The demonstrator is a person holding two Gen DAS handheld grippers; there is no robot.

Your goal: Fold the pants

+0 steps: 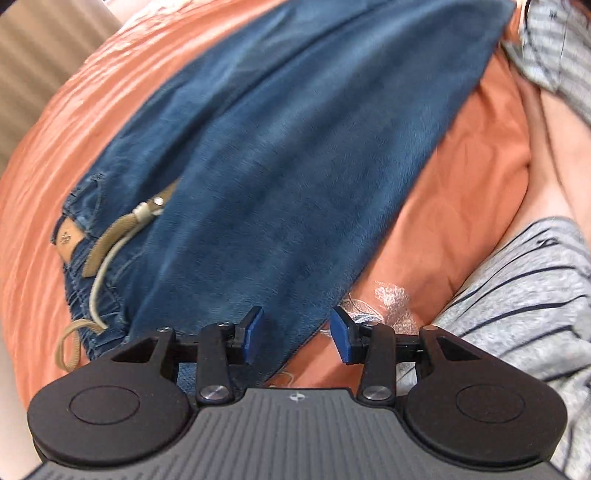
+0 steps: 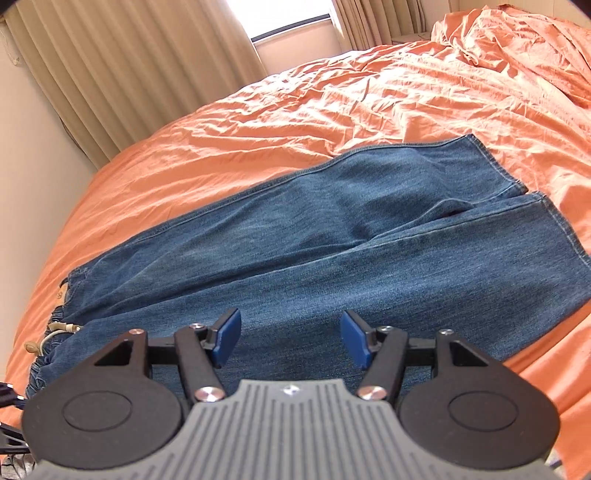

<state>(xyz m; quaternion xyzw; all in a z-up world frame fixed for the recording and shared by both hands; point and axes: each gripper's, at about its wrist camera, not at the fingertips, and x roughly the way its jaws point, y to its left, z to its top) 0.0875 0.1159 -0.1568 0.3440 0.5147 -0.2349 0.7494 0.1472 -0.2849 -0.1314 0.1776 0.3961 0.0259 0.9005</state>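
While both of your grippers hang over the denim, neither one grips anything; the left gripper [image 1: 297,334] has its two blue pads [image 1: 253,334] spread apart with bare cloth showing between them, and the right gripper [image 2: 291,341] stands just as wide, its pads [image 2: 227,341] parted above the fabric.

You have one pair of pants [image 2: 332,236] to deal with, blue jeans lying flat on the orange bedsheet [image 2: 332,92]; the two legs run side by side, touching along most of their length and parting slightly near the two hems [image 2: 491,162] at the far end. Your left gripper sits over the near long edge [image 1: 354,280] of the jeans, close to the waist; your right gripper sits over the nearer leg, about midway along it. At the waistband [image 1: 79,225] you can count one tan leather patch [image 1: 66,240], one tan belt strap [image 1: 110,236] and one pale drawstring [image 1: 98,291] trailing to a loop on the sheet.

One grey striped garment [image 1: 517,306] lies just beside the jeans on your left gripper's right side; another striped piece [image 1: 554,48] shows at the upper right, though you cannot tell whether it is separate.

Beyond the far long edge, wrinkled sheet spreads wide toward the curtains [image 2: 110,66] and one window [image 2: 291,18]; the sheet bunches up at the far right corner [image 2: 517,40].
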